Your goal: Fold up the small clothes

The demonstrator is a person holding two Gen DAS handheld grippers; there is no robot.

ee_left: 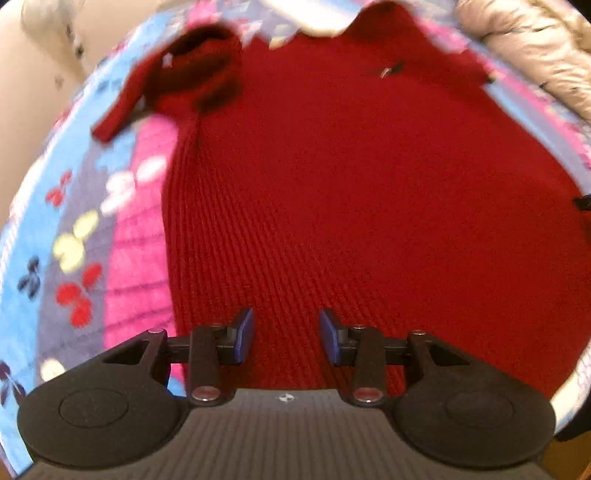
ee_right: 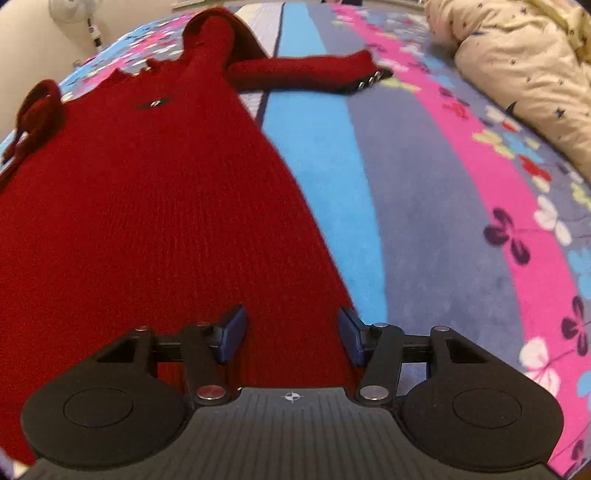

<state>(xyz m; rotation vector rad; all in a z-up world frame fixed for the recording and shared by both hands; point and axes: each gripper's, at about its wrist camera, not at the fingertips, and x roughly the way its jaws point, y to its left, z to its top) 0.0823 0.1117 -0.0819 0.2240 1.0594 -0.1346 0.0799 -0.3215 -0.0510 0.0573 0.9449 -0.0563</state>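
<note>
A red ribbed knit garment lies spread flat on a striped, flower-patterned blanket. In the left wrist view its left sleeve is bunched up at the top left. My left gripper hovers open over the lower part of the knit, with nothing between its blue pads. In the right wrist view the same garment fills the left half, and its right sleeve stretches out sideways over the blanket. My right gripper is open above the garment's right lower edge, gripping nothing.
A cream padded jacket with small dark stars lies at the upper right on the blanket, also seen as a jacket in the left wrist view. A white fan stands beyond the far left edge.
</note>
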